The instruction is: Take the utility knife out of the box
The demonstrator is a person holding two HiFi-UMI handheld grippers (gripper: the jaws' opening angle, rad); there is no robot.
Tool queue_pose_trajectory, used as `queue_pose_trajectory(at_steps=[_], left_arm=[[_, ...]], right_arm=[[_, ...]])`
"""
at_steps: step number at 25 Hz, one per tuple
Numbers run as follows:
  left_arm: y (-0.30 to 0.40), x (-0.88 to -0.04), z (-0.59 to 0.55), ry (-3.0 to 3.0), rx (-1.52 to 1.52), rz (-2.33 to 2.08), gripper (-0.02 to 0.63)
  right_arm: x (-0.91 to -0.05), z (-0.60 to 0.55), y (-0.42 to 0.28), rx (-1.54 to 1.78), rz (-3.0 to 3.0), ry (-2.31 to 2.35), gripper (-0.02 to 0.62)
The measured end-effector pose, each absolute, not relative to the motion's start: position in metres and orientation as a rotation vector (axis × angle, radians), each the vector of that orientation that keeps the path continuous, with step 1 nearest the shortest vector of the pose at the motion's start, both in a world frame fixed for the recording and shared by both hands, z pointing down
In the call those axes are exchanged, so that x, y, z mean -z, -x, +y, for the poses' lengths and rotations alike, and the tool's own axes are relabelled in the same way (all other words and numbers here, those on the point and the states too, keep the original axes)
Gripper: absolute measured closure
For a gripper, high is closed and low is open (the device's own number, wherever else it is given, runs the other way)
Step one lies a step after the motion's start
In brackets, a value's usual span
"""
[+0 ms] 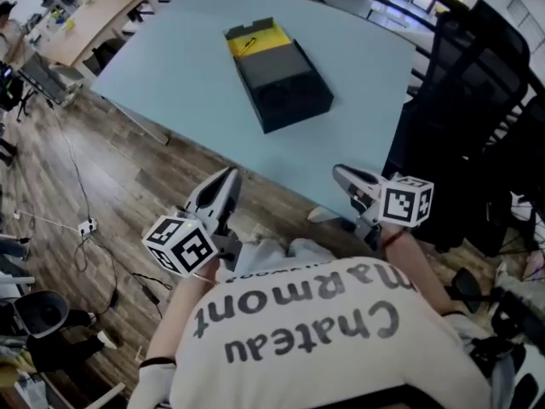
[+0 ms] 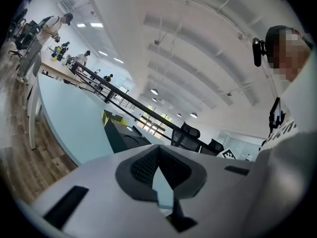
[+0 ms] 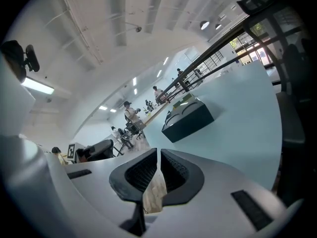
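A long black box [image 1: 281, 79] lies open on the pale blue table [image 1: 187, 66], with a yellow insert [image 1: 255, 39] at its far end. A dark thin object rests on the yellow insert; I cannot tell that it is the knife. My left gripper [image 1: 228, 177] hangs below the table's near edge, its jaws shut with nothing between them. My right gripper [image 1: 341, 174] sits at the near edge, also shut and empty. The box [image 2: 119, 133] appears ahead in the left gripper view. In the right gripper view the box [image 3: 187, 117] lies far ahead.
A black office chair [image 1: 477, 100] stands close on the right of the table. Wood floor [image 1: 77, 186] with cables and a power strip lies to the left. More desks and people show far off in both gripper views.
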State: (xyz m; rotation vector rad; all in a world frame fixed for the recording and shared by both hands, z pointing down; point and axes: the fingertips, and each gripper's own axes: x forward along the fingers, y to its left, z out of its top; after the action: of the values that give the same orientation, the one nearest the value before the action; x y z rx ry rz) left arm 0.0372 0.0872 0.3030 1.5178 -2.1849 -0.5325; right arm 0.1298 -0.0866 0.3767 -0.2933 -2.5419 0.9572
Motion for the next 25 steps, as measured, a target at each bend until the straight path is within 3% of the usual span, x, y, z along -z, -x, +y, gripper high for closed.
queue_pose_trajectory(at_steps=[15, 25], left_arm=[[0.056, -0.303, 0.065, -1.800, 0.443, -1.864, 0.603], [0.134, -0.295, 0.112, -1.844, 0.453, -1.813, 0.603]], right_arm=[[-0.368, -0.042, -0.043, -1.020, -2.585, -0.058, 0.546], [-0.358, 0.003, 0.016, -1.015, -2.609, -0.151, 0.546]])
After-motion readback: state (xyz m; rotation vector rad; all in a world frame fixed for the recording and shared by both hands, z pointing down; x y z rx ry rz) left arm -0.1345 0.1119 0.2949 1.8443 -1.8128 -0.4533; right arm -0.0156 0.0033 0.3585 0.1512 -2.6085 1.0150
